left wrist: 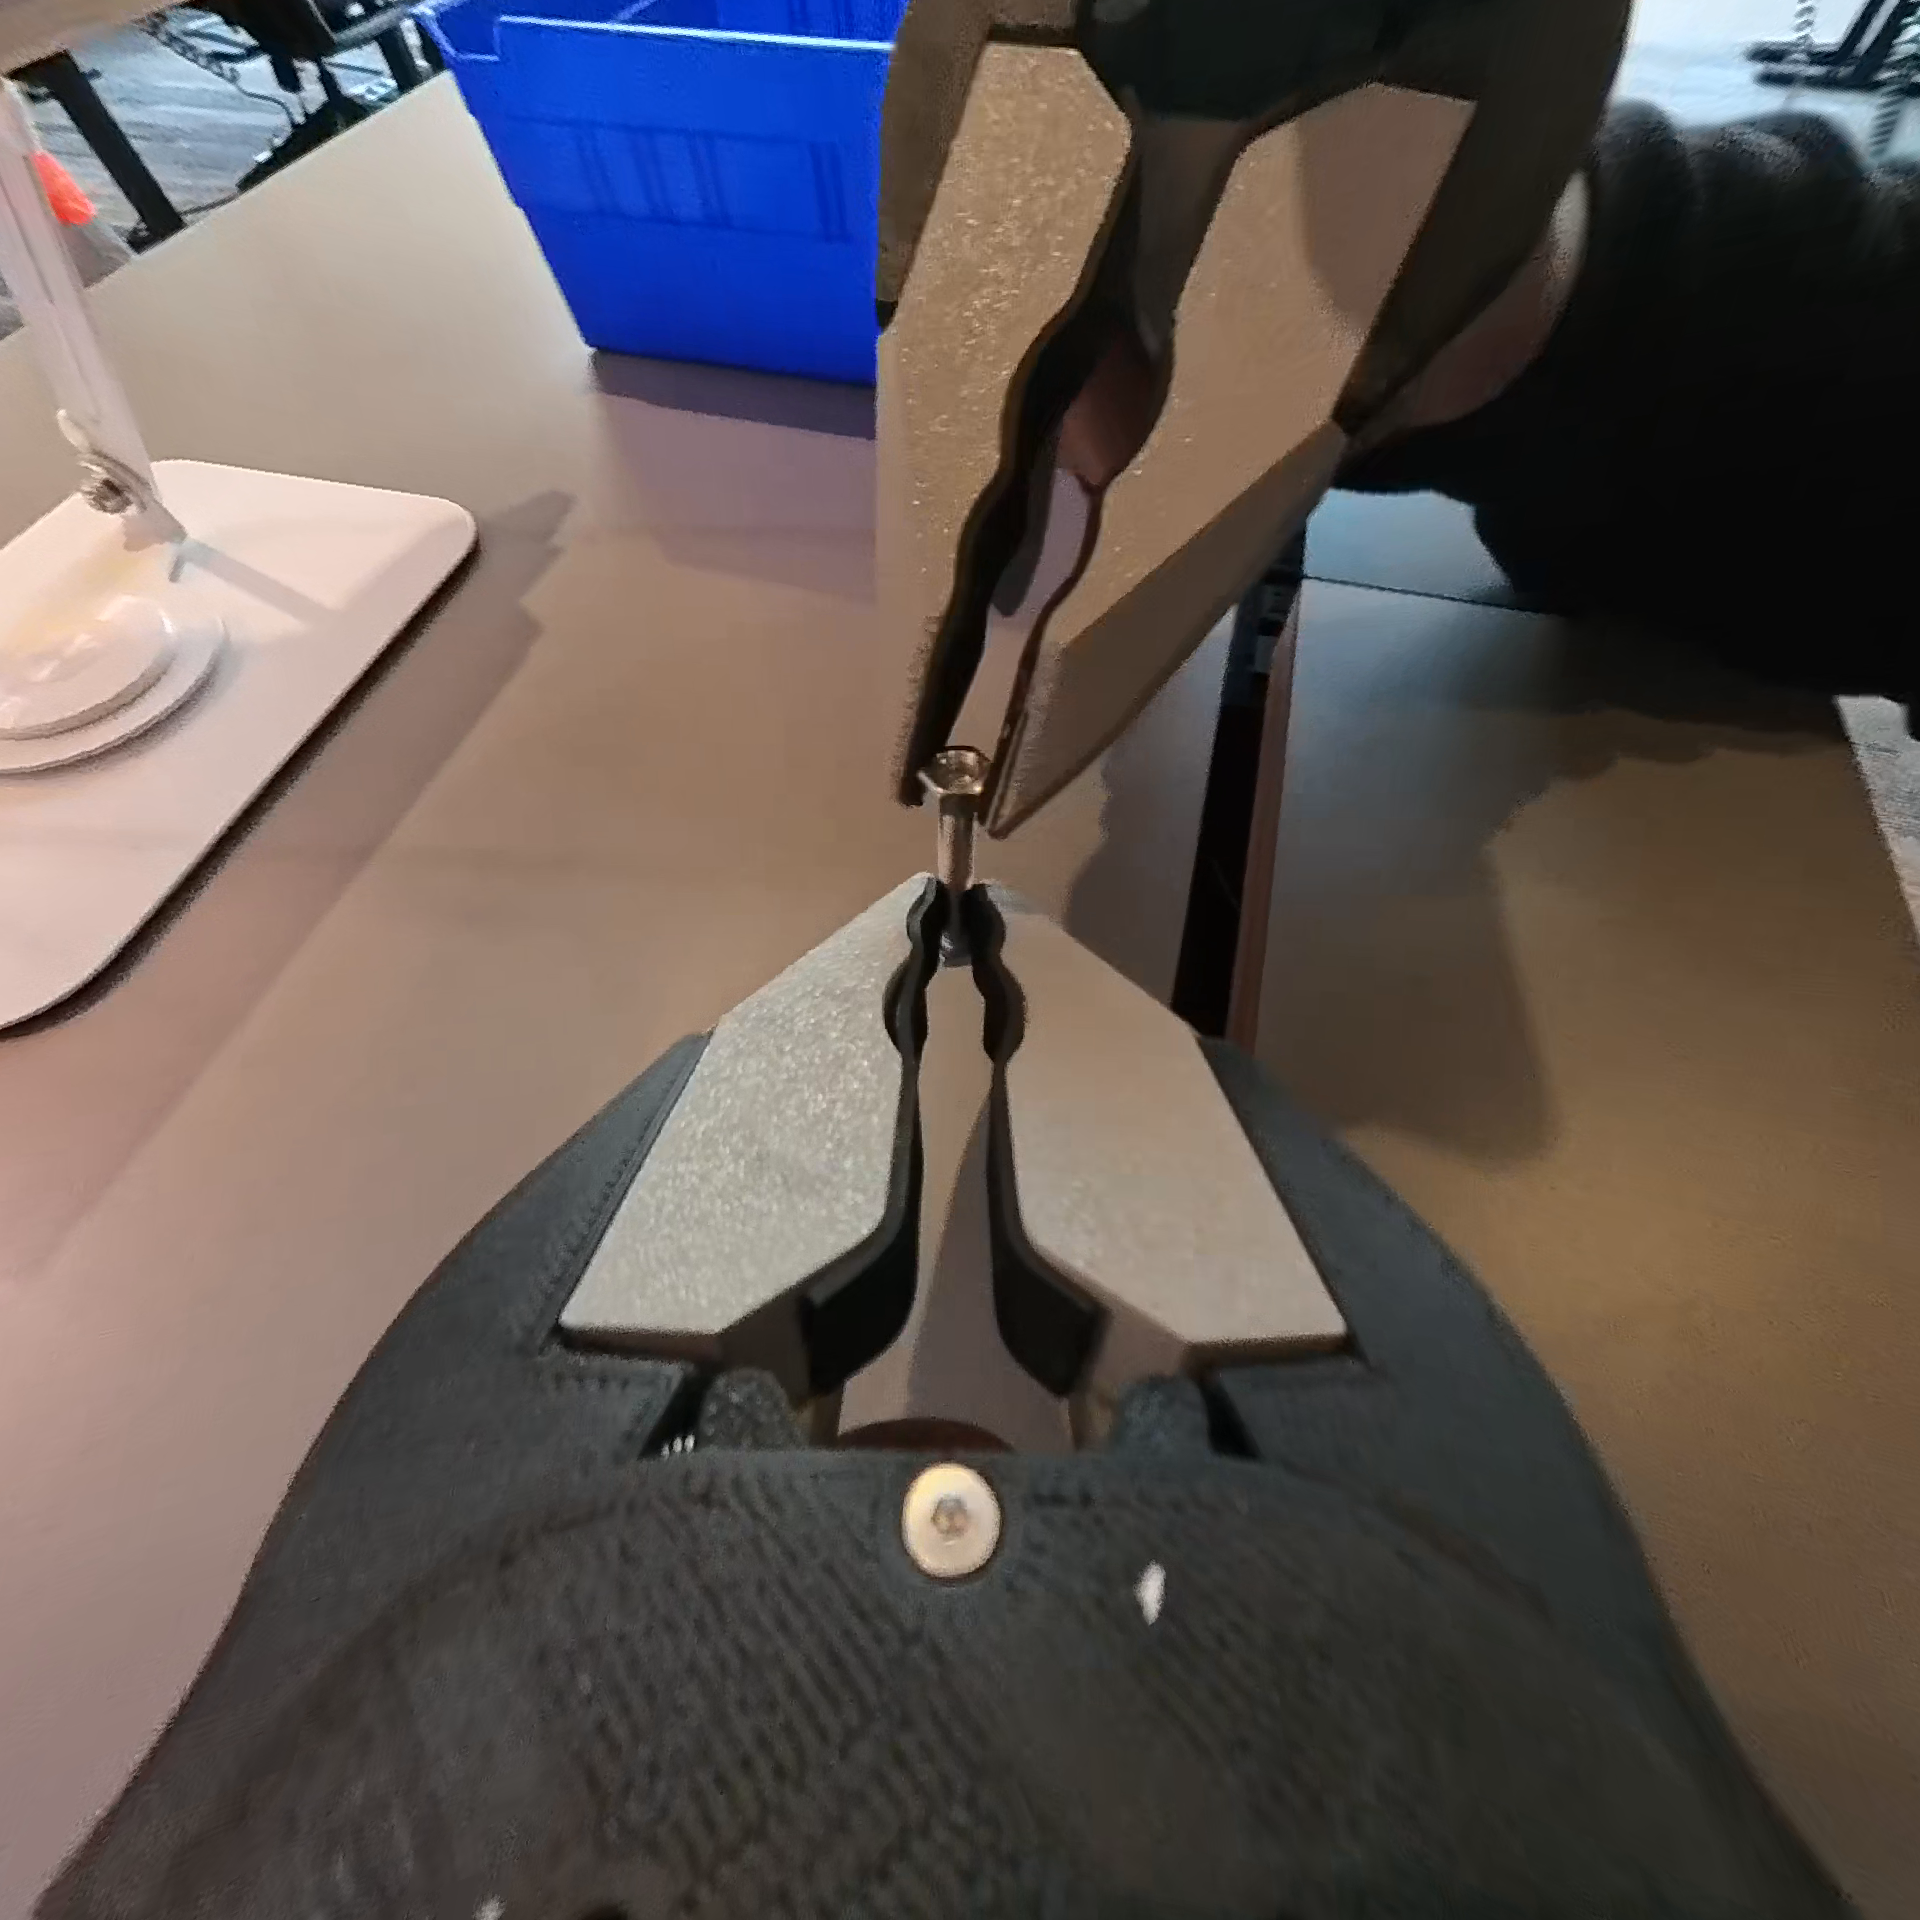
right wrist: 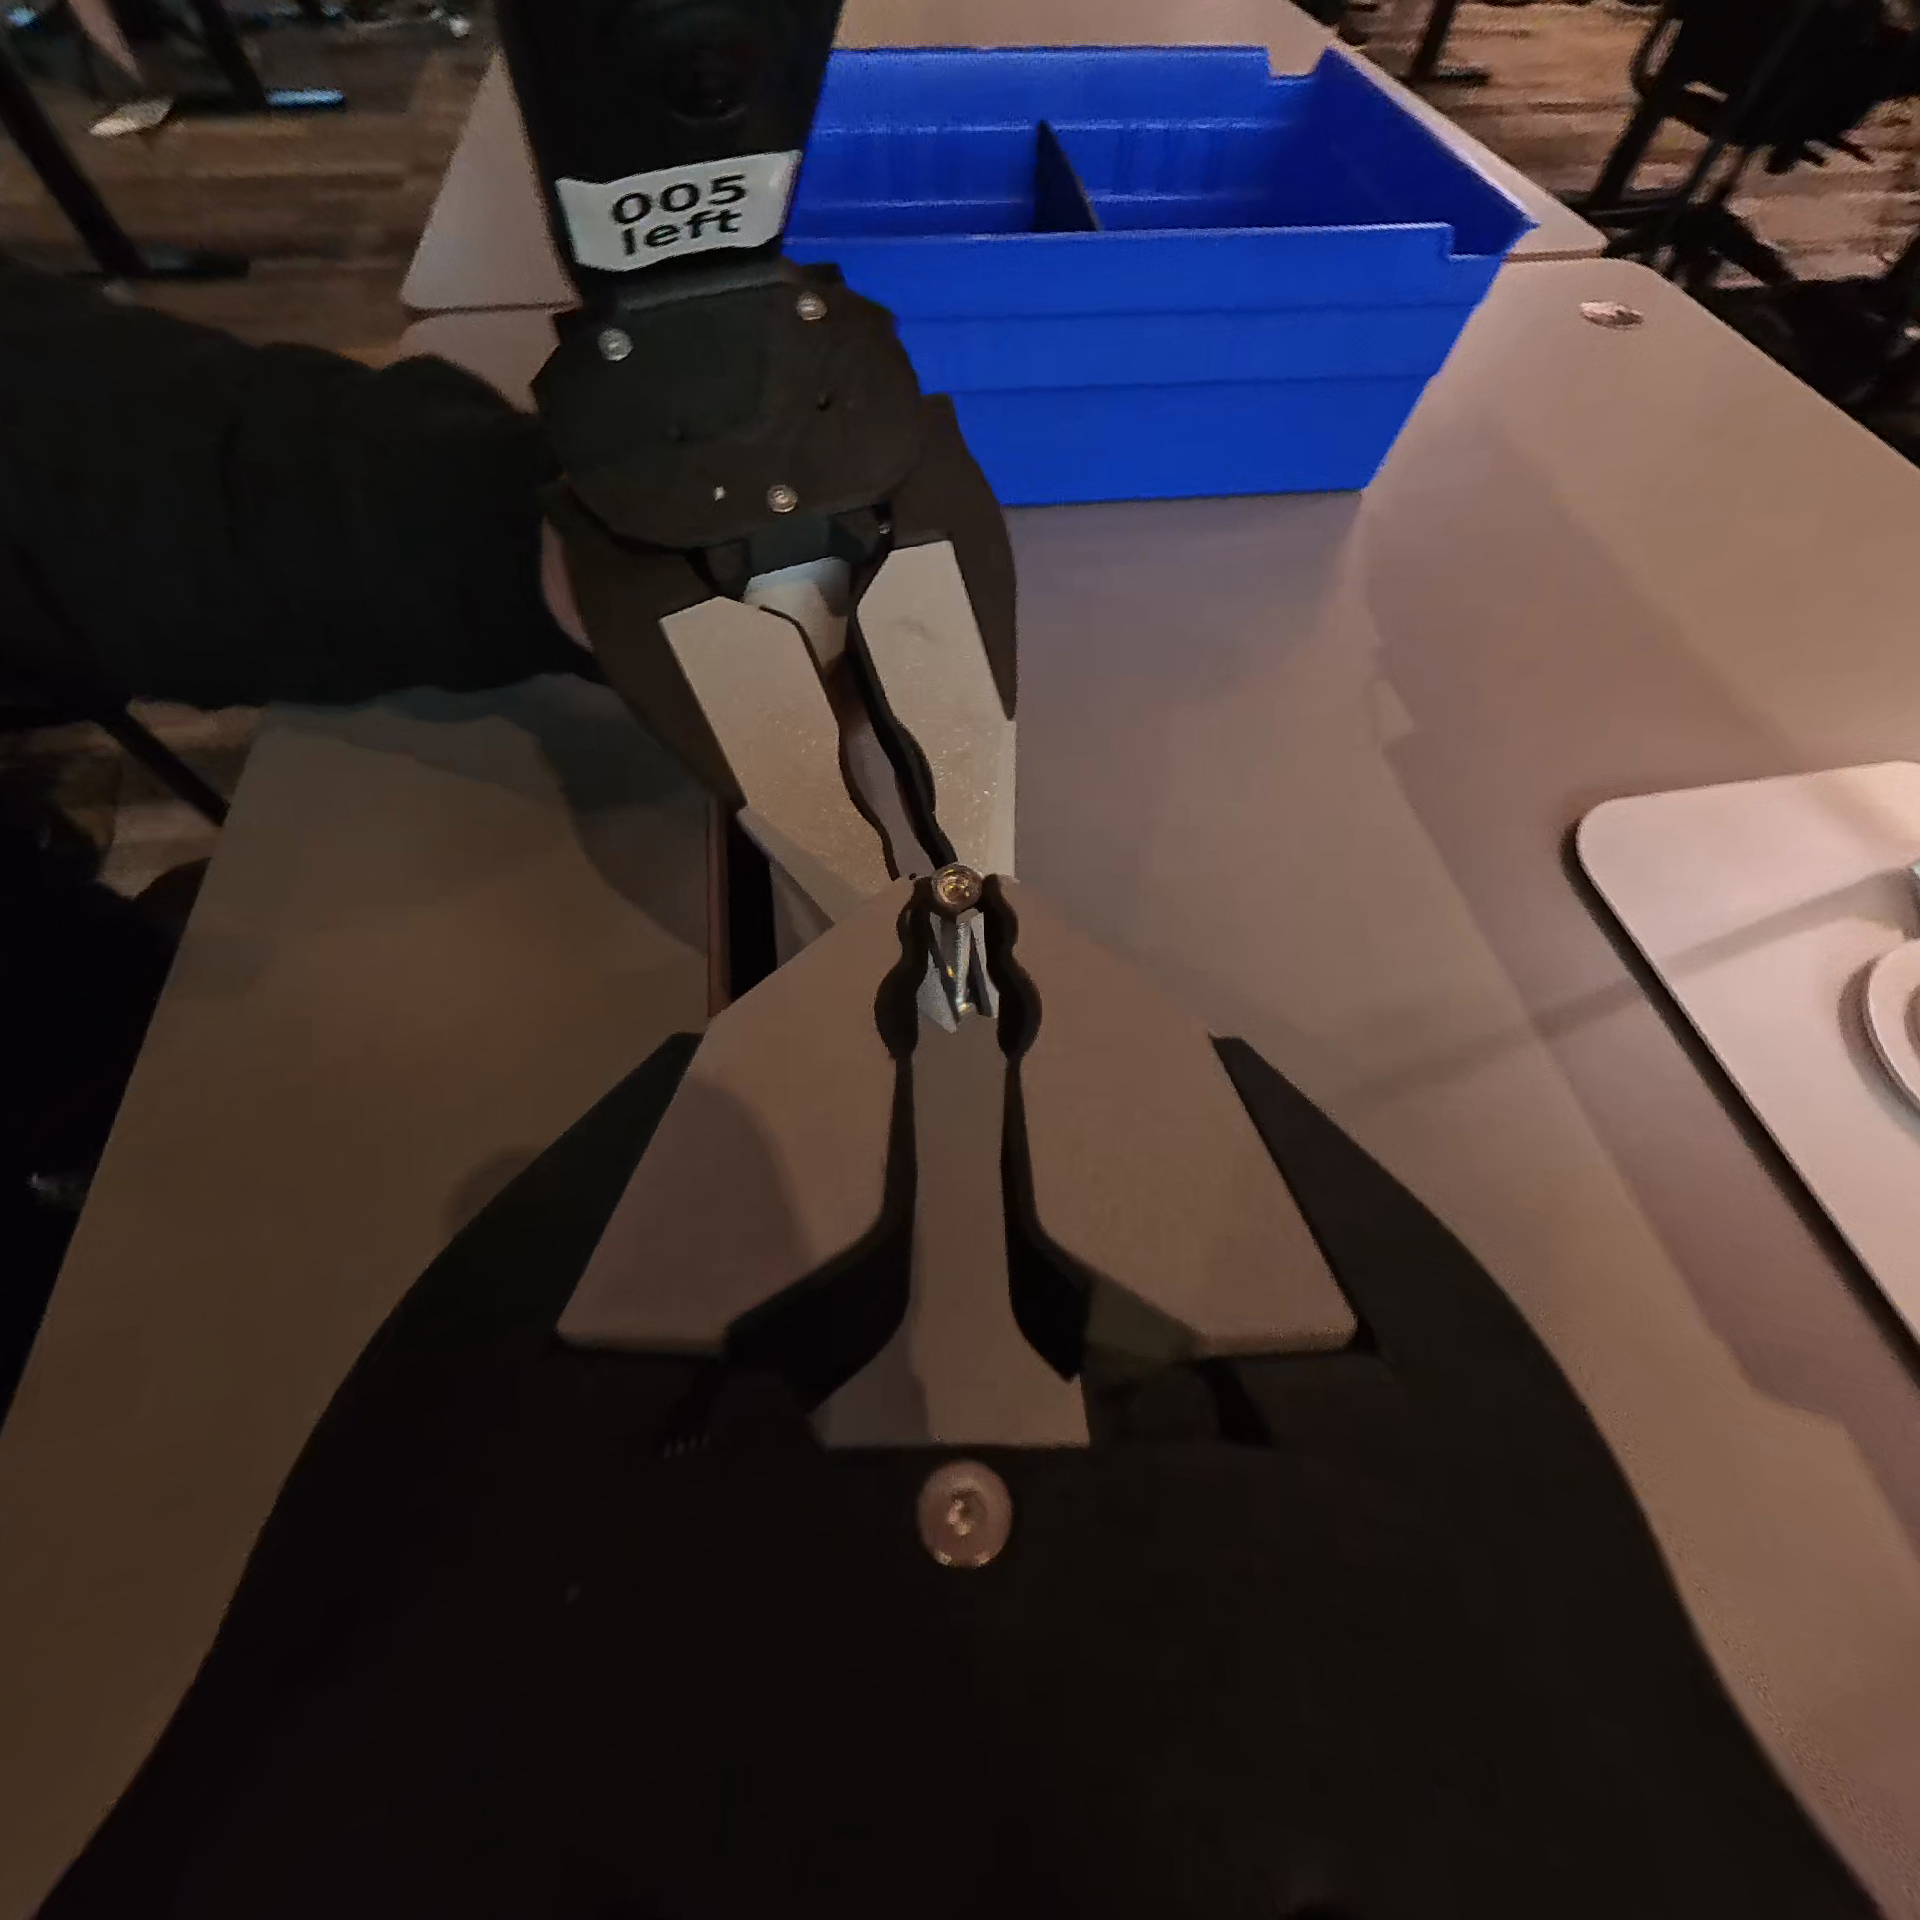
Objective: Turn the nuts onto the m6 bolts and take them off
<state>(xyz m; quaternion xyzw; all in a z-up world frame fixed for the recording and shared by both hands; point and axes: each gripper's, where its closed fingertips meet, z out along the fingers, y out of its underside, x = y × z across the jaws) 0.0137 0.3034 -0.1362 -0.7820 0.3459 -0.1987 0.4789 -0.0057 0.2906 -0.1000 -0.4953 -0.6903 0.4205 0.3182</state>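
A silver M6 bolt (left wrist: pixel 954 844) stands upright in the air above the brown table (left wrist: pixel 520 831). My left gripper (left wrist: pixel 956 906) is shut on its lower end. My right gripper (left wrist: pixel 954 805) comes down from above and is shut on a hex nut (left wrist: pixel 954 774) at the bolt's top end. In the right wrist view my right gripper (right wrist: pixel 956 896) pinches the nut (right wrist: pixel 954 885) at its tips. The bolt shaft (right wrist: pixel 961 966) shows through the gap between its fingers. The left gripper (right wrist: pixel 923 854) reaches in from the upper left, and its tips are partly hidden.
A blue divided bin (right wrist: pixel 1143 312) stands at the back of the table, also in the left wrist view (left wrist: pixel 707 208). A white stand base (left wrist: pixel 208 644) lies to the side (right wrist: pixel 1766 935). A dark gap between tabletops (left wrist: pixel 1236 831) runs below the grippers. A dark sleeve (left wrist: pixel 1714 416) holds the right gripper.
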